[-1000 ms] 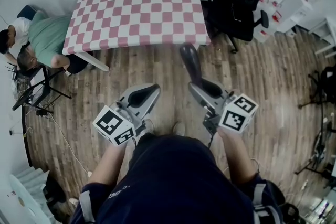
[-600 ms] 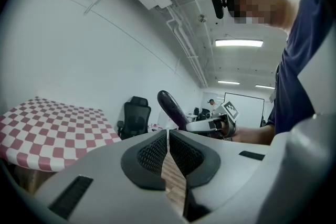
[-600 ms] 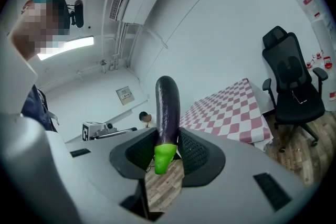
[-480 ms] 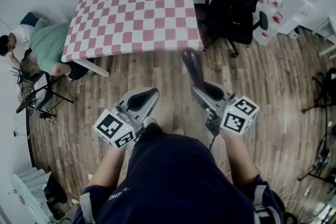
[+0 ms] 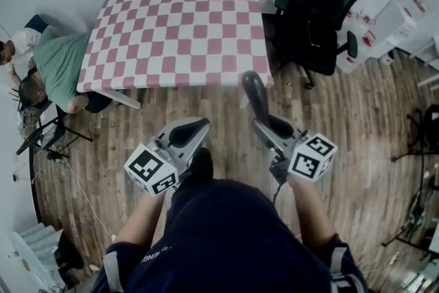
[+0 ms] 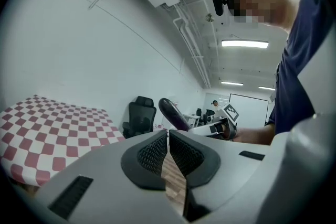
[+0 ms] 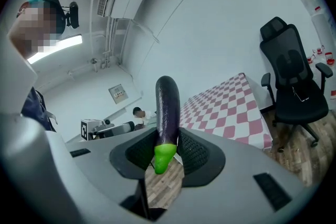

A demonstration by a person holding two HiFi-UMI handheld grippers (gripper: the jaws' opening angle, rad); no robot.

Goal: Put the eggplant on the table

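A dark purple eggplant (image 7: 167,113) with a green stem end sticks forward and up from my right gripper (image 7: 167,150), whose jaws are shut on its lower part. In the head view the eggplant (image 5: 254,94) points toward the near edge of the pink-and-white checkered table (image 5: 180,17), still over the wooden floor. My left gripper (image 5: 187,133) is held beside it at the left, its jaws (image 6: 168,152) closed together with nothing between them. The eggplant (image 6: 172,114) also shows in the left gripper view, off to the right of the table (image 6: 47,126).
A black office chair (image 5: 322,7) stands right of the table. Two people (image 5: 41,62) sit on the floor at the table's left, by a black stand (image 5: 51,127). White cabinets (image 5: 401,10) line the far right. Wooden floor lies between me and the table.
The table has come nearer in the head view. Both grippers moved forward toward it, the eggplant still held in the right one.
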